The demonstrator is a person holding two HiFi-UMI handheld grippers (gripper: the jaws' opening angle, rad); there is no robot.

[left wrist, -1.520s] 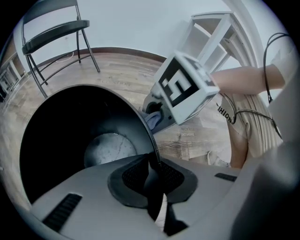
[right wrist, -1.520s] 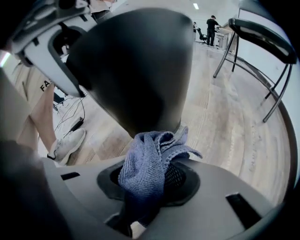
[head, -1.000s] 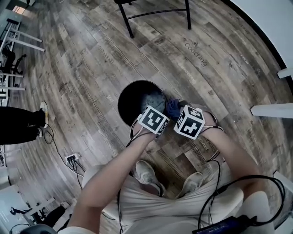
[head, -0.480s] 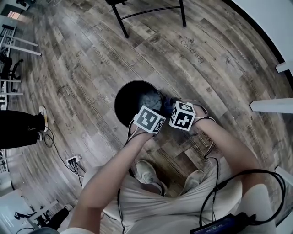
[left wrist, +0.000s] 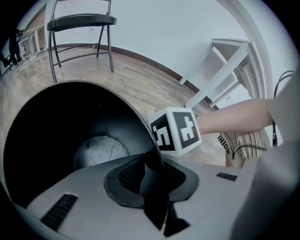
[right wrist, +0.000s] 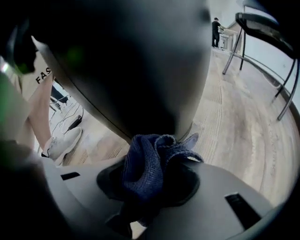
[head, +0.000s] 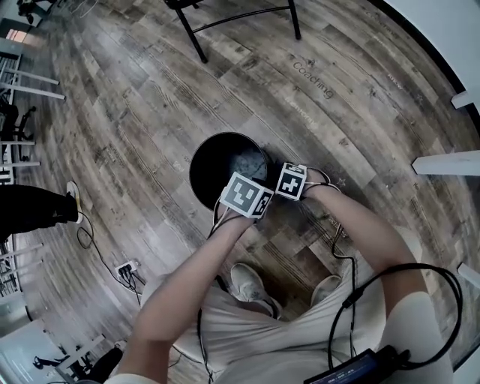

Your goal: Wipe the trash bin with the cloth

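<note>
The black trash bin stands on the wood floor in front of my feet. My left gripper is at its near rim. In the left gripper view the thin rim runs between the jaws of the left gripper. They have just been opening, and a dark gap shows beside the rim. My right gripper is low beside the bin's right side. It is shut on the bunched blue cloth, which touches the bin's dark outer wall. The head view hides the cloth.
A black metal chair stands beyond the bin. White furniture legs lie at the right. My shoes are just behind the bin. A power strip with cables and another person's leg are at the left.
My right gripper has sunk along the bin's outer side with the cloth, which no longer shows in the head view. The left gripper has stayed at the rim.
</note>
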